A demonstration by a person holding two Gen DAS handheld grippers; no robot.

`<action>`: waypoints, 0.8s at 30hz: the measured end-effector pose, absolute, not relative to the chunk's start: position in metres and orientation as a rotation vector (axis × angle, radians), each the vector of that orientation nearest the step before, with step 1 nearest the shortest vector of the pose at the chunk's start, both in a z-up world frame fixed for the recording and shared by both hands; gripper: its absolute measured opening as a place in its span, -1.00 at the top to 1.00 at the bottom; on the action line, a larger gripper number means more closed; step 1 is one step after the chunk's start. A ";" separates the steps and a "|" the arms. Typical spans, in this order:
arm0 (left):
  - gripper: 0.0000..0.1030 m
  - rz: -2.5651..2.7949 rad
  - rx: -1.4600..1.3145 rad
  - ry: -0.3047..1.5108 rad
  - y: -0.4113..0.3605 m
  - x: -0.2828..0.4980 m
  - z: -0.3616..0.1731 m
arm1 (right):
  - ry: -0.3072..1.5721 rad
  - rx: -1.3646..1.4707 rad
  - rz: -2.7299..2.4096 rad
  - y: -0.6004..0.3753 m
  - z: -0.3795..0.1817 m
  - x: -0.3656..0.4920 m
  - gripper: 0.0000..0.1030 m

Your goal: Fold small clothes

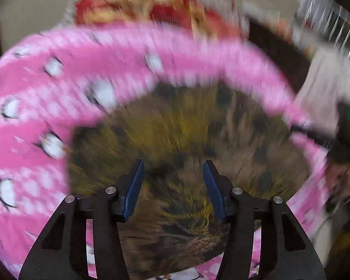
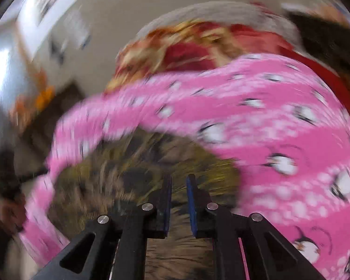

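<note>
One pink garment (image 1: 133, 53) printed with white penguins and dots shows in both views, soft knit by the look of it, heavily blurred. In the left wrist view it arches over an olive-brown mottled surface (image 1: 186, 126), its long run sweeping from lower left up and across to the right. The right wrist view has the same pink garment (image 2: 256, 116) banding from lower left to the right edge. One red and yellow patterned cloth (image 1: 151, 2) lies beyond it. Left gripper (image 1: 173, 165): blue-padded fingers spread wide, holding nothing. Right gripper (image 2: 178, 179): fingers narrowly parted, nothing visibly between them.
</note>
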State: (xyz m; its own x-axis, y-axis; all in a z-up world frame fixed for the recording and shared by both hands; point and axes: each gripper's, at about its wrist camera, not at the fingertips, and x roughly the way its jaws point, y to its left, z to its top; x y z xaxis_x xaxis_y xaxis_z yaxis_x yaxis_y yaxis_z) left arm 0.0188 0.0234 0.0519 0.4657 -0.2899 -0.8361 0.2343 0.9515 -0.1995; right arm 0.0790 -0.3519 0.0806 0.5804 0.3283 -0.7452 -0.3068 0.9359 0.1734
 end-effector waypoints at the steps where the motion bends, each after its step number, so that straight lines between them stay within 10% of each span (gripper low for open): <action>1: 0.00 -0.298 0.004 1.104 0.013 0.022 0.035 | 0.954 -0.036 0.348 -0.339 0.066 0.085 0.76; 8: -0.02 -0.150 0.020 1.073 0.020 0.068 0.042 | 1.119 -0.056 0.257 -0.327 0.038 0.130 0.71; 12: -0.02 0.019 -0.039 0.958 0.055 0.112 0.074 | 0.899 -0.078 0.226 -0.327 0.089 0.164 0.68; 17: -0.02 0.103 -0.221 0.843 0.088 0.114 0.103 | 0.712 -0.032 0.214 -0.336 0.138 0.153 0.07; 24: -0.02 0.085 -0.199 0.788 0.033 0.120 0.066 | 0.736 0.043 0.152 -0.316 0.104 0.155 0.07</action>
State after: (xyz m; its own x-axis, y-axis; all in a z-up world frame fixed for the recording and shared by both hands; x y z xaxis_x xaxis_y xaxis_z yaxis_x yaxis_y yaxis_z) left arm 0.1205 0.0330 0.0659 0.7028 0.0011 -0.7114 -0.1498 0.9778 -0.1465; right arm 0.1550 -0.3159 0.1043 0.7307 0.1530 -0.6654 -0.1225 0.9881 0.0926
